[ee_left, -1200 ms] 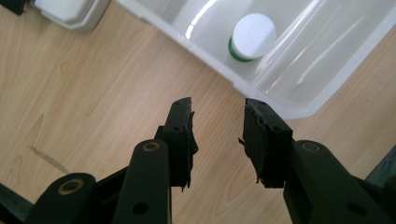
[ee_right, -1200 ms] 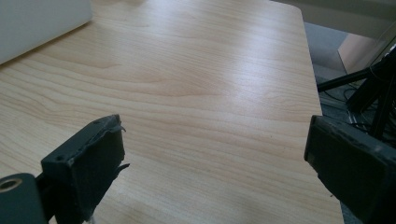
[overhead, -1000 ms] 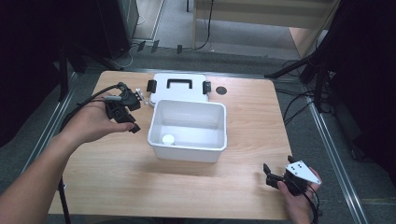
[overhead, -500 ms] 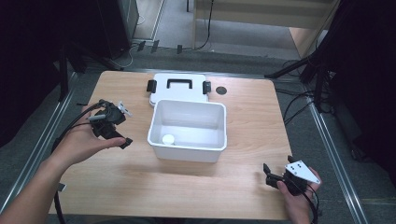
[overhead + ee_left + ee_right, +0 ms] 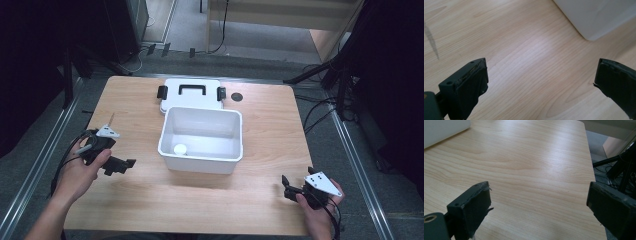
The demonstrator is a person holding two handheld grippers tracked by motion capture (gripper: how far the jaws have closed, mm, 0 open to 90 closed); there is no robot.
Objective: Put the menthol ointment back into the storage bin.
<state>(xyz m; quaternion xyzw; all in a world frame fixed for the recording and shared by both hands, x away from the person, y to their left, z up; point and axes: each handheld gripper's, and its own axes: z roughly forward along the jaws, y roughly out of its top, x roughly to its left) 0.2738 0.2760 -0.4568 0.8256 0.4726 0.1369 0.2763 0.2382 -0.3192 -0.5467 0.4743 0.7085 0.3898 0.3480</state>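
A white bin (image 5: 201, 160) stands in the middle of the wooden table (image 5: 150, 195), with a small white round thing (image 5: 179, 149) on its floor at the near left. Behind the bin lies its white lid (image 5: 170, 97) with a black handle and black clips. My left gripper (image 5: 126, 164) rests near the table's left side, left of the bin, open and holding nothing; a corner of the bin (image 5: 596, 17) shows beyond its jaws. My right gripper (image 5: 286, 187) sits at the near right corner, open over bare wood (image 5: 536, 170).
A small black disc (image 5: 237, 96) lies on the table right of the lid. Metal rails run along both sides of the table, and cables and dark stands crowd the floor at the far right. The table's right edge (image 5: 589, 157) is close to my right gripper.
My left gripper has drawn back from beside the bin's far left corner toward the near left of the table. The right gripper has stayed put.
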